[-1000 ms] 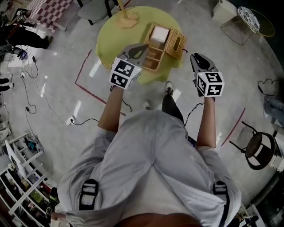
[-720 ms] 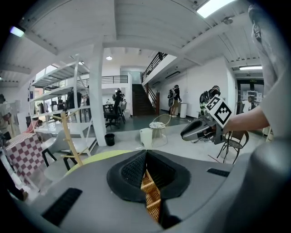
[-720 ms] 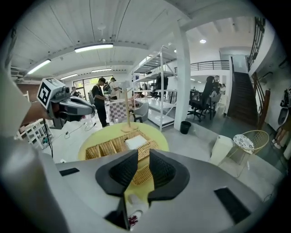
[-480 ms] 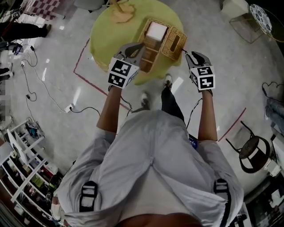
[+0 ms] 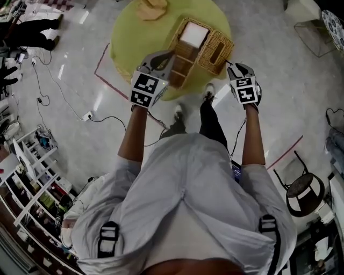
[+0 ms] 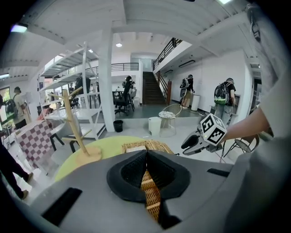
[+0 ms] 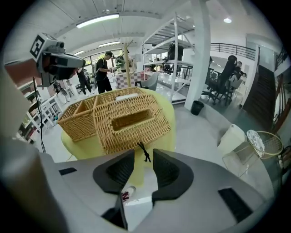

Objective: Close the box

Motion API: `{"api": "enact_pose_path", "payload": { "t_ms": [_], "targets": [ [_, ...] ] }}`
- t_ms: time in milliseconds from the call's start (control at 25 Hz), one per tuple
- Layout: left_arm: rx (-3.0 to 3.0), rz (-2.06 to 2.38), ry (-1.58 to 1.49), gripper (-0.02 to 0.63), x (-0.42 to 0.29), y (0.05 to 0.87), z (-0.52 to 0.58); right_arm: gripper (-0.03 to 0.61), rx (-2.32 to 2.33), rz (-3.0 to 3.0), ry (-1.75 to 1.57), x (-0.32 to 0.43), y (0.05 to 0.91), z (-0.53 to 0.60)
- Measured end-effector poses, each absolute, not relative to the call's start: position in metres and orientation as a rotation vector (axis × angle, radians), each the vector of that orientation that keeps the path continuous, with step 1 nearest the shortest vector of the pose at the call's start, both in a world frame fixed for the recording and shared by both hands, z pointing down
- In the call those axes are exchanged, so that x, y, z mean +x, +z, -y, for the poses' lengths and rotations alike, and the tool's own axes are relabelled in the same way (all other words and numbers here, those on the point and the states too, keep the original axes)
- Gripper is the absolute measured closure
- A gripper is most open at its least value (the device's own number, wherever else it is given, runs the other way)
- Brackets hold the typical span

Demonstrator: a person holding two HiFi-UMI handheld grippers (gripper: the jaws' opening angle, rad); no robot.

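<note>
On the round yellow-green table [image 5: 134, 37] stands a wicker box [image 5: 185, 51] with several compartments. Its slotted lid [image 5: 216, 51] lies flung open to the right. A white block [image 5: 193, 34] sits in the far compartment. My left gripper [image 5: 172, 55] hovers over the box's near left side, and its fingertips meet [image 6: 146, 152]. My right gripper [image 5: 242, 66] hangs just off the table's edge beside the lid [image 7: 132, 120]. Its jaws [image 7: 143, 151] have just been opening and hold nothing. A small black loop [image 7: 142, 146] on the lid shows beyond the gap.
A wooden stand [image 5: 150, 8] rises at the table's far side. Red tape lines [image 5: 102, 80] and cables [image 5: 64, 96] run over the floor. A round chair [image 5: 303, 188] stands at the right, shelves [image 5: 32, 166] at the left. People [image 7: 102, 73] stand in the background.
Both grippers have come down toward the table. The gap between the right gripper's jaws has widened, and the box fills more of its view. The left gripper's jaws look the same.
</note>
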State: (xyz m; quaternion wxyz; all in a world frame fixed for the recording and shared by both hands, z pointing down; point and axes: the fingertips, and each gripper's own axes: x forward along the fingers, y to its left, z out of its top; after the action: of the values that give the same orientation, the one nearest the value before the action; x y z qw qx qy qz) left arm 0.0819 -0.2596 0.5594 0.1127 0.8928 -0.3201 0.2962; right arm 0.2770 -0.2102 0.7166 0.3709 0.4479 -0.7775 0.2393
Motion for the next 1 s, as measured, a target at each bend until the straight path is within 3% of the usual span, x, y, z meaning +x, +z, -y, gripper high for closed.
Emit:
{"api": "enact_pose_path", "payload": {
  "t_ms": [360, 600, 1000],
  "targets": [
    [2.556, 0.98, 0.927, 0.584, 0.089, 0.574, 0.265, 0.435, 1.005, 1.968, 0.608, 0.283, 0.758, 0.222],
    [2.539, 1.003, 0.927, 0.584, 0.096, 0.574, 0.272, 0.534, 0.994, 1.989, 0.69, 0.289, 0.77, 0.226],
    [2.545, 1.067, 0.879, 0.584, 0.105, 0.558, 0.286, 0.549, 0.967, 2.069, 0.687, 0.292, 0.74, 0.23]
  ]
}}
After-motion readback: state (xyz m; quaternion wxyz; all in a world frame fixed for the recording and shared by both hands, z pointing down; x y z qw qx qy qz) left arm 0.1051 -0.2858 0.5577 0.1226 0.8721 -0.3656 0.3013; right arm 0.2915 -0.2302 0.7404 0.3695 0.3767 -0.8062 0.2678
